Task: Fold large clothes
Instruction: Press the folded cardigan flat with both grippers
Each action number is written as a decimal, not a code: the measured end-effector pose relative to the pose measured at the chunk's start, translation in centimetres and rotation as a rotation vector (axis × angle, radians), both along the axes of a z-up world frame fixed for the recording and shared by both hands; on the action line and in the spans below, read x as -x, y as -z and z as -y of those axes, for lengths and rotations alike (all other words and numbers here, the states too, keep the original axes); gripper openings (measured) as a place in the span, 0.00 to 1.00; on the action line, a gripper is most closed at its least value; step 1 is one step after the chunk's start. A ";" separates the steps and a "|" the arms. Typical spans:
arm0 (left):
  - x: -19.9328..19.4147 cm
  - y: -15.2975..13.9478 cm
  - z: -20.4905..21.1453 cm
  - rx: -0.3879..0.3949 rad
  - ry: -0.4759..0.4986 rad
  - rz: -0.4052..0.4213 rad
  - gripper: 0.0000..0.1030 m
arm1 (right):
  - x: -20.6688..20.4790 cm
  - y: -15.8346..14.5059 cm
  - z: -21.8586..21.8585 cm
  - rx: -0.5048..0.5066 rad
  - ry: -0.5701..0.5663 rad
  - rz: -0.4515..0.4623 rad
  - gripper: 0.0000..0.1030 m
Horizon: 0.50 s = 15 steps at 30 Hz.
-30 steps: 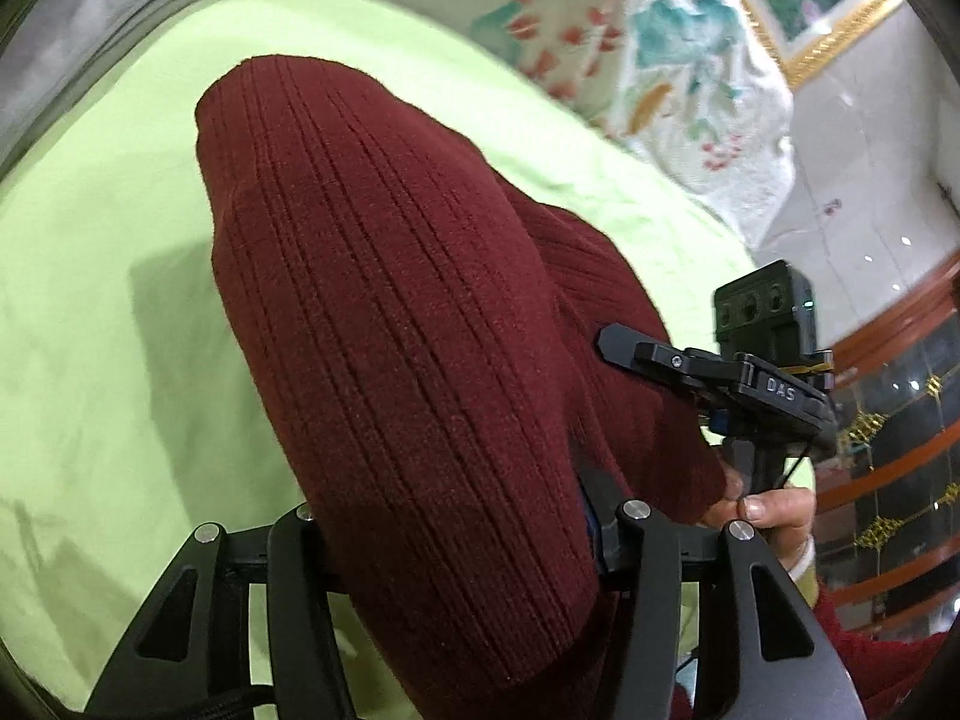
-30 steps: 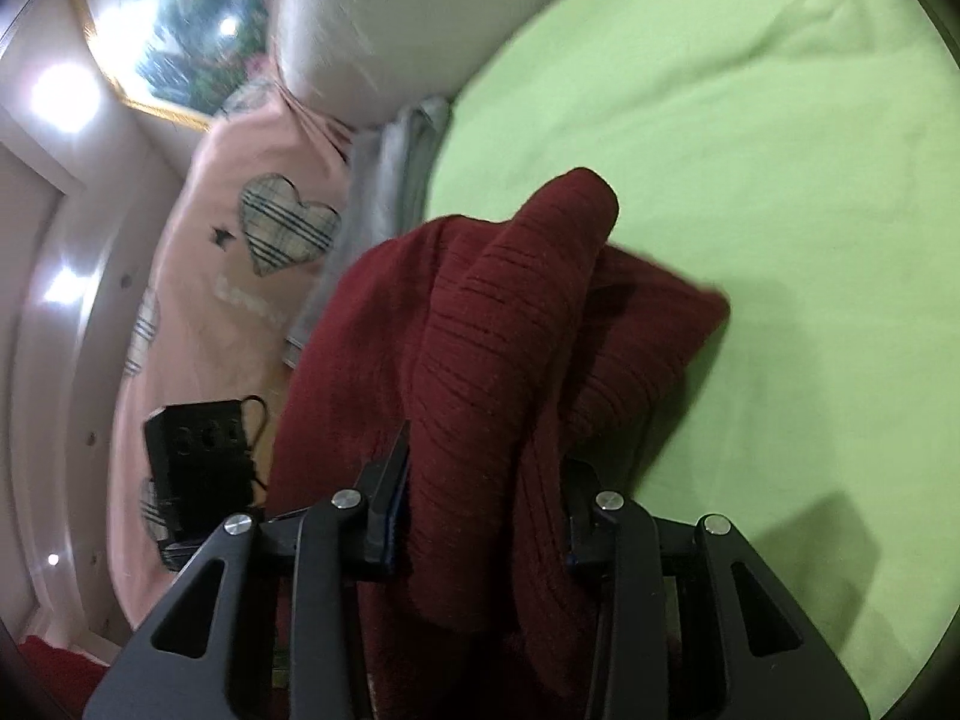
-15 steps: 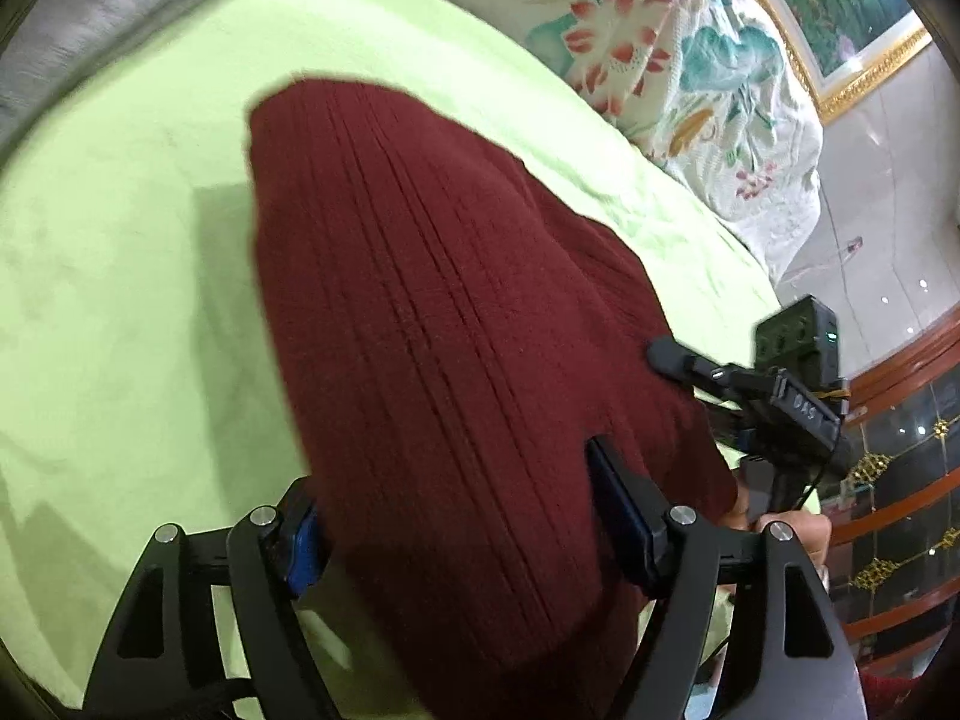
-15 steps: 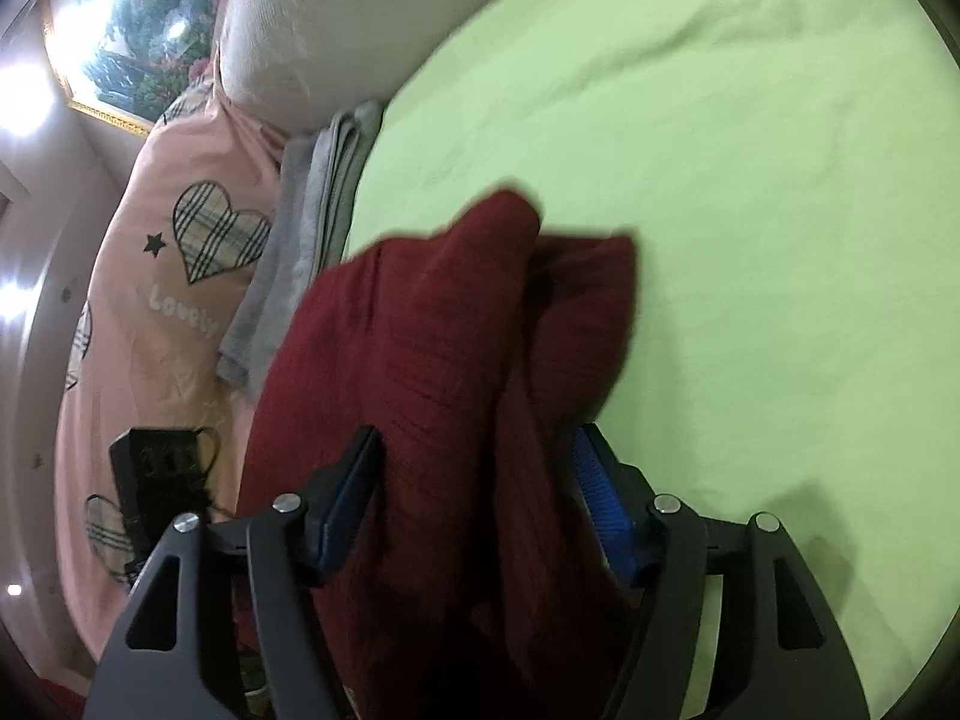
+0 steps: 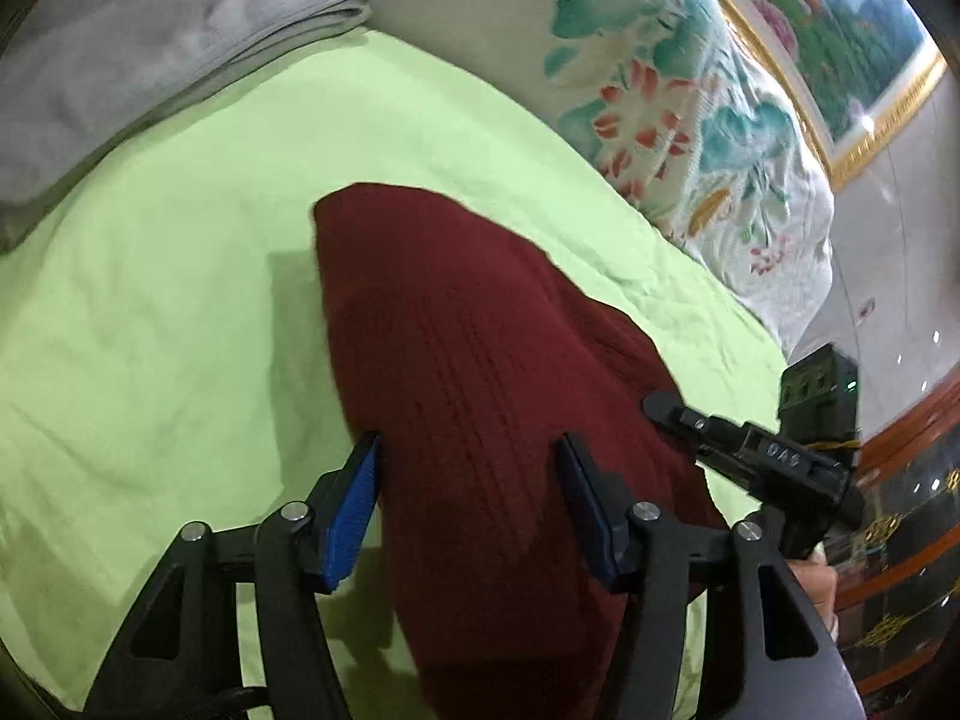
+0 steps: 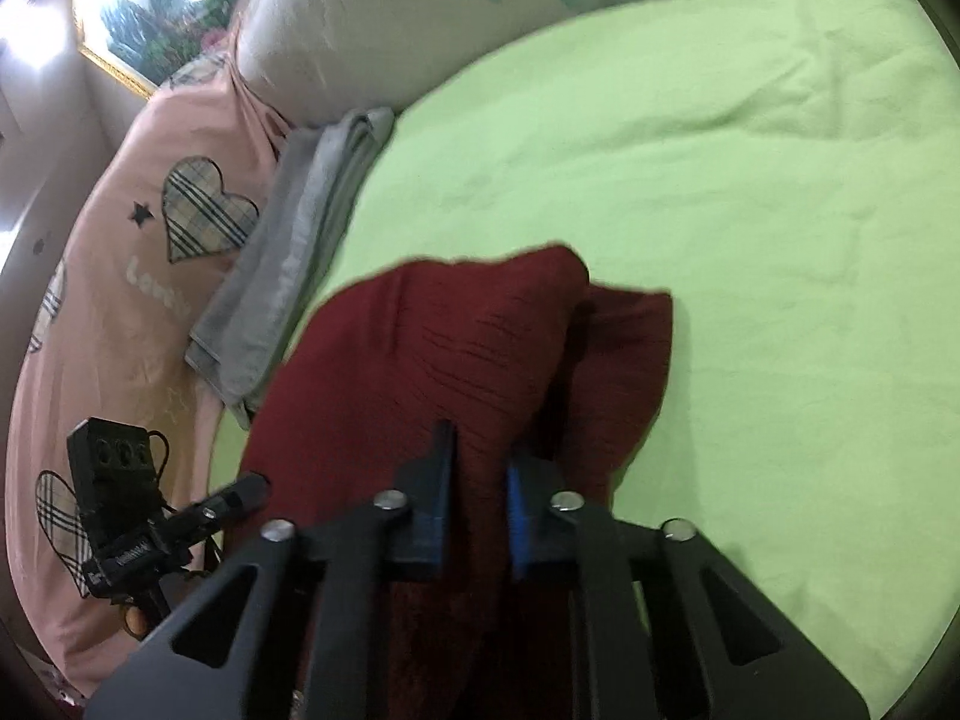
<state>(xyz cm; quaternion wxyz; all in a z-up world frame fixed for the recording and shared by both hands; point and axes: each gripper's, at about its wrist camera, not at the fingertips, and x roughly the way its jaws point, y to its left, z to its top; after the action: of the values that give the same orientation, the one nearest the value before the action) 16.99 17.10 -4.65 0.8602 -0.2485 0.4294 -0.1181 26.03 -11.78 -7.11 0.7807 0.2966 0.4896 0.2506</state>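
A dark red ribbed sweater [image 5: 480,360] lies bunched on the light green bed sheet [image 5: 180,300]. My left gripper [image 5: 468,441] straddles its near part. Its jaws are closing, and both blue pads still show their inner faces, so they are not pressing on the knit. In the right wrist view the sweater [image 6: 432,348] is a rumpled heap with a raised fold. My right gripper [image 6: 480,444] has its jaws closing tight on that fold, with the pads pinching the cloth. The right gripper [image 5: 660,405] also shows at the sweater's right edge, with a hand [image 5: 816,582] behind it.
A folded grey cloth [image 5: 120,60] lies at the sheet's far left edge, also seen as the grey cloth [image 6: 288,264]. A floral pillow [image 5: 660,120] lies behind the sheet. A pink quilt with hearts [image 6: 120,300] borders the bed. Dark wooden furniture [image 5: 900,540] stands at the right.
Both grippers opened wide around the sweater, then narrowed again. The right one is now pinched on a fold. Both views have drawn back, so more sheet shows.
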 end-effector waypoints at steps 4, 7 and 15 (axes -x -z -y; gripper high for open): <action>-0.7 -2.1 3.7 -0.063 0.086 0.051 0.53 | 1.1 -2.1 2.8 -0.043 0.062 0.071 0.07; -1.2 -2.1 6.8 -0.239 0.103 0.044 0.55 | 0.8 -0.4 3.8 0.024 0.070 0.020 0.07; -1.4 -0.9 7.6 -0.328 0.094 0.010 0.62 | 0.8 2.6 3.1 0.043 0.099 -0.059 0.16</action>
<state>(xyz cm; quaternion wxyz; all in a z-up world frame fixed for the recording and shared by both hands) 18.35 9.46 -3.72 0.8848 -0.0837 0.4499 -0.0878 25.27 -14.92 -9.73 0.7835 0.3111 0.5024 0.1922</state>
